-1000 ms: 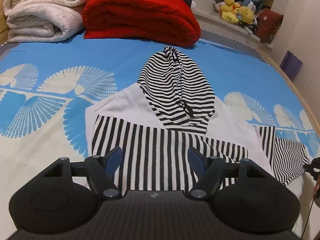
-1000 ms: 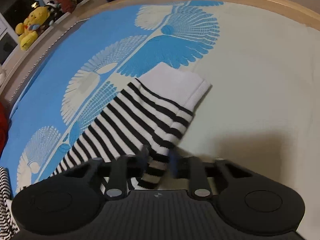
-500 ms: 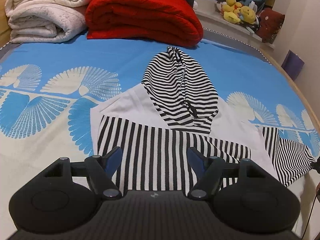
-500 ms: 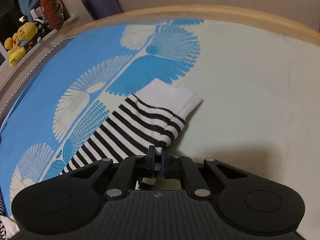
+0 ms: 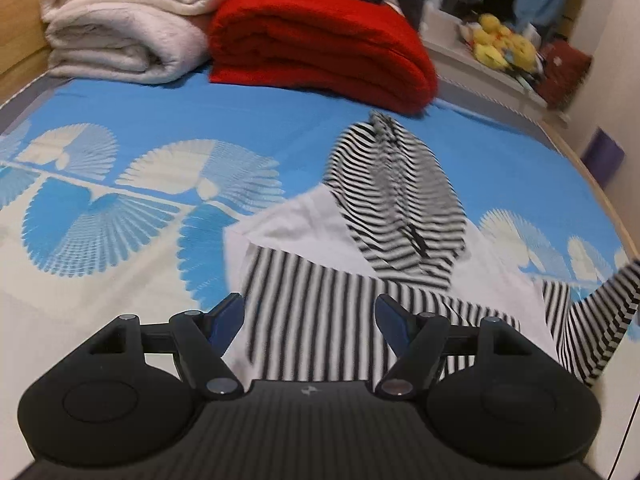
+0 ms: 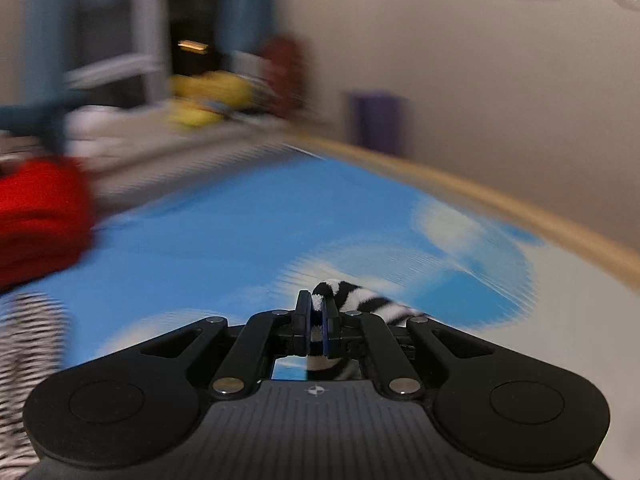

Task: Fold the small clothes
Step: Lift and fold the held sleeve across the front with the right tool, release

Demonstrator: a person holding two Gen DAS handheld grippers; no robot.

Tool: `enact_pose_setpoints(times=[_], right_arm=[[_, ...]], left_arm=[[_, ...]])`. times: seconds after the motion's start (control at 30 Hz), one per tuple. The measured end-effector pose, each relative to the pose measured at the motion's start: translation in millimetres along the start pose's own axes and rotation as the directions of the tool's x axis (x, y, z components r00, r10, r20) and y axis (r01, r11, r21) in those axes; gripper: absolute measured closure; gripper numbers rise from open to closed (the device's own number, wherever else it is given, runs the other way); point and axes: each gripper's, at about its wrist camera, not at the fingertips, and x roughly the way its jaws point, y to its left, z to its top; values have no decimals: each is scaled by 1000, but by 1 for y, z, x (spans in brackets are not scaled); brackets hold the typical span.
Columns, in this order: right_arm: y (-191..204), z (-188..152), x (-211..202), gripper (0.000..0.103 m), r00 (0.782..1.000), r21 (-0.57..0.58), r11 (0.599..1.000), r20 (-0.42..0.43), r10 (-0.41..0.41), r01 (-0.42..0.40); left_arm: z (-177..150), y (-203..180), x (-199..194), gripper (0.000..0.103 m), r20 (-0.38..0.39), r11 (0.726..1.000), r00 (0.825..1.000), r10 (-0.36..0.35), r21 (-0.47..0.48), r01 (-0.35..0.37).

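A small black-and-white striped hoodie [image 5: 344, 328] lies flat on the blue patterned bed, its hood [image 5: 396, 204] pointing away from me. My left gripper [image 5: 310, 314] is open and empty, hovering over the hoodie's lower body. The hoodie's right sleeve [image 5: 596, 320] is lifted off the bed at the right edge of the left wrist view. My right gripper [image 6: 316, 306] is shut on that sleeve's striped cuff [image 6: 352, 298] and holds it above the bed. The right wrist view is blurred by motion.
A folded red blanket [image 5: 320, 48] and folded white blankets [image 5: 120, 28] lie at the head of the bed. Yellow plush toys [image 5: 500, 44] sit on a ledge at the back right. The bed's wooden edge [image 6: 520, 208] runs along the right, beside a wall.
My right gripper closed on the sleeve cuff and lifted it off the bed, swinging up and leftward. The left gripper stayed open and shifted slightly left over the hoodie.
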Motion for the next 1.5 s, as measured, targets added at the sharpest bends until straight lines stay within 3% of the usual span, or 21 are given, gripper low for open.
enact_pose_setpoints(times=[0.07, 0.17, 0.27, 0.3, 0.37, 0.4, 0.5, 0.57, 0.67, 0.73, 0.8, 0.97, 1.03, 1.1, 1.13, 1.27, 1.3, 1.37, 1.4, 1.43, 1.5], right_arm=[[53, -2, -29, 99, 980, -77, 979, 49, 192, -188], [126, -24, -71, 98, 870, -166, 860, 19, 492, -483], [178, -66, -86, 91, 722, -101, 721, -221, 656, -686], [190, -81, -86, 89, 663, -55, 688, -332, 671, -724], [207, -100, -85, 85, 586, -47, 662, -517, 624, -748], [214, -102, -87, 85, 587, -83, 671, -572, 573, -737], [207, -80, -88, 80, 640, -117, 744, -607, 471, -658], [189, -50, -85, 70, 698, -75, 820, -572, 431, -567], [150, -28, -79, 63, 762, 38, 888, -498, 414, -458], [122, -30, -74, 63, 799, 114, 910, -445, 405, -398], [98, -41, -63, 63, 823, 160, 941, -457, 337, -297], [77, -55, -34, 61, 786, 251, 945, -532, 315, -209], [76, -64, -28, 61, 771, 244, 951, -563, 299, -191], [71, -77, -21, 61, 731, 278, 945, -608, 310, -170], [67, -85, -16, 61, 708, 306, 941, -632, 315, -146], [61, -111, 5, 61, 635, 380, 924, -703, 321, -46], [59, -114, 6, 61, 624, 394, 918, -710, 327, -33], [60, -114, 7, 61, 621, 387, 922, -715, 321, -32], [61, -116, 8, 61, 623, 372, 928, -718, 309, -32], [60, -117, 9, 61, 623, 366, 930, -722, 301, -25], [57, -121, 15, 61, 618, 381, 925, -727, 301, -2]], left_arm=[[7, 15, -3, 26, 8, 999, 1000, 16, -41, -15], [16, 36, -5, 26, 11, 995, 999, 38, -97, -37], [24, 57, -7, 26, 6, 986, 999, 39, -162, -38], [27, 64, -7, 26, 2, 983, 999, 37, -180, -36], [29, 72, -6, 26, -6, 978, 999, 39, -207, -39], [29, 76, -5, 26, -14, 974, 999, 38, -222, -40], [27, 76, -2, 27, -42, 971, 999, 11, -239, -20], [23, 69, 2, 29, -59, 974, 998, -14, -226, 1], [13, 46, 12, 51, -83, 987, 995, -48, -154, 35], [5, 25, 20, 78, -111, 993, 991, -80, -90, 70], [-6, 2, 27, 80, -131, 993, 985, -114, -27, 111], [-29, -52, 53, 77, -190, 982, 969, -159, 68, 175], [-38, -71, 67, 54, -225, 978, 960, -165, 85, 189], [-47, -89, 79, 29, -243, 977, 957, -158, 103, 188], [-51, -97, 85, 23, -249, 976, 957, -147, 124, 182], [-74, -124, 110, 23, -249, 957, 967, -54, 264, 121], [-79, -127, 116, 24, -230, 949, 973, -20, 301, 91], [-86, -127, 122, 50, -187, 932, 981, 54, 361, 17], [-84, -123, 121, 80, -176, 933, 982, 73, 361, -5], [-78, -115, 115, 88, -163, 946, 984, 78, 323, -21], [-60, -90, 91, 88, -126, 983, 989, 80, 177, -57]])
